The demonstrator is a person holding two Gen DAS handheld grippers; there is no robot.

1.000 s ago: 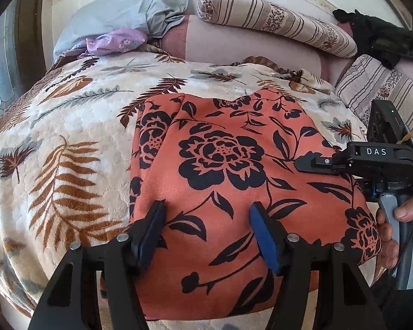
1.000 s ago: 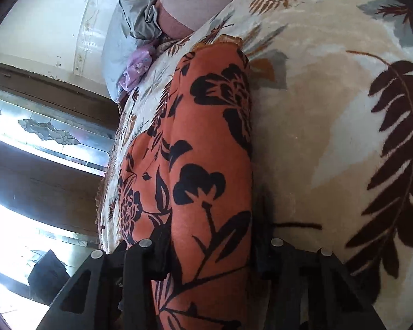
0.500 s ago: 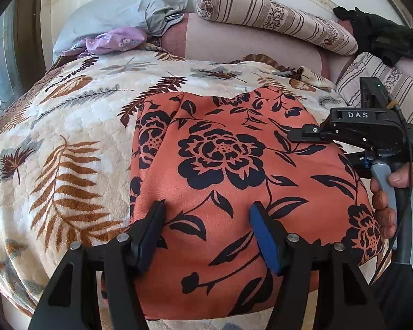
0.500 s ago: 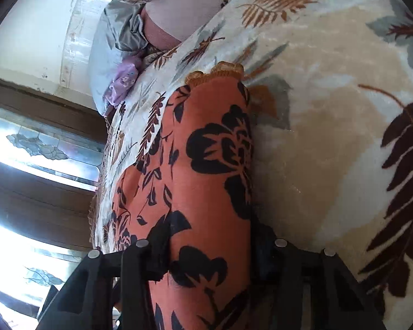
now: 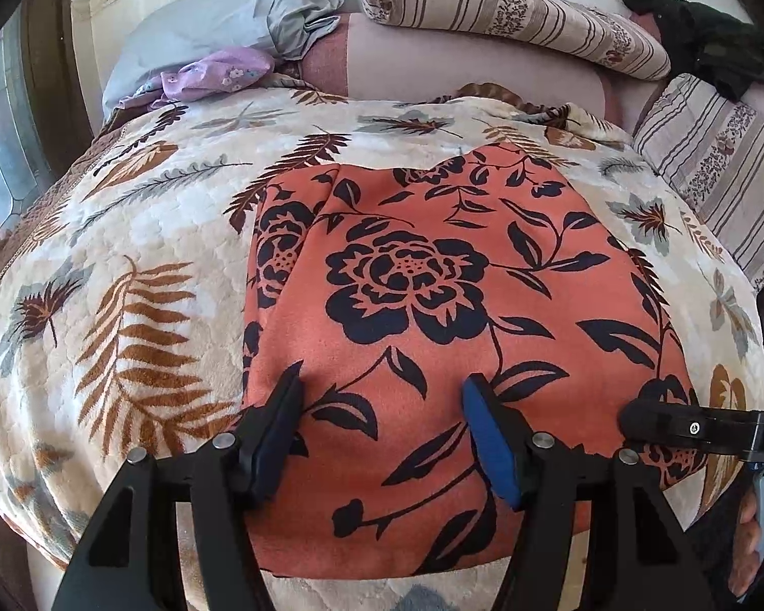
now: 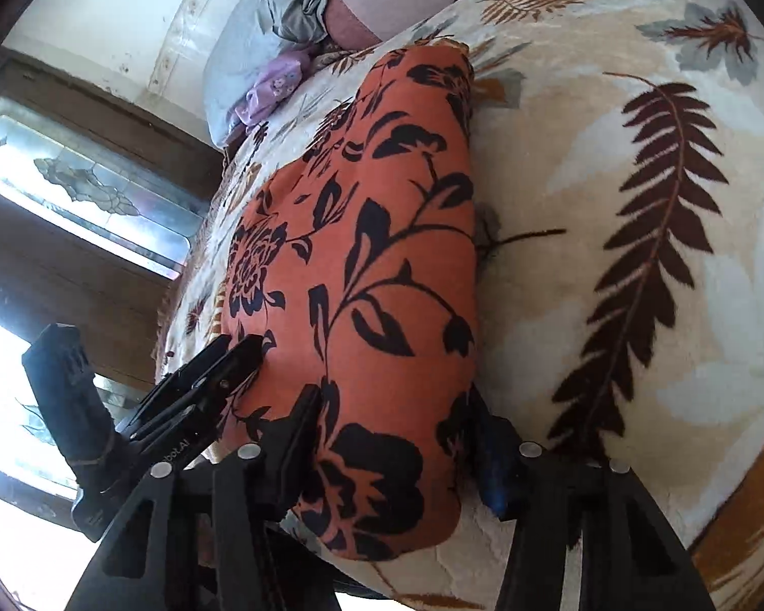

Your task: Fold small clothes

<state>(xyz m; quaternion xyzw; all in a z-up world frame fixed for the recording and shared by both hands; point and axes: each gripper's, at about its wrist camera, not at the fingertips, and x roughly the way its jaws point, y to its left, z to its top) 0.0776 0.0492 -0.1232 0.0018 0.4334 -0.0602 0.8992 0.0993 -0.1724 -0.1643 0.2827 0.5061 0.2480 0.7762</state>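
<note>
On the bed's cream leaf-print blanket (image 5: 142,234) lies the folded orange floral garment (image 5: 433,305), striped pillows (image 5: 509,15) and a grey one along the wall. The left gripper (image 5: 382,407) stands spread over its near edge; the right gripper (image 6: 397,438) is opening, cloth between.

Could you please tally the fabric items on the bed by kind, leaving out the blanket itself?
Orange flowered cloth: 1
Striped pillows: 2
Grey pillow: 1
Purple garment: 1
Black garment: 1
Total: 6
</note>
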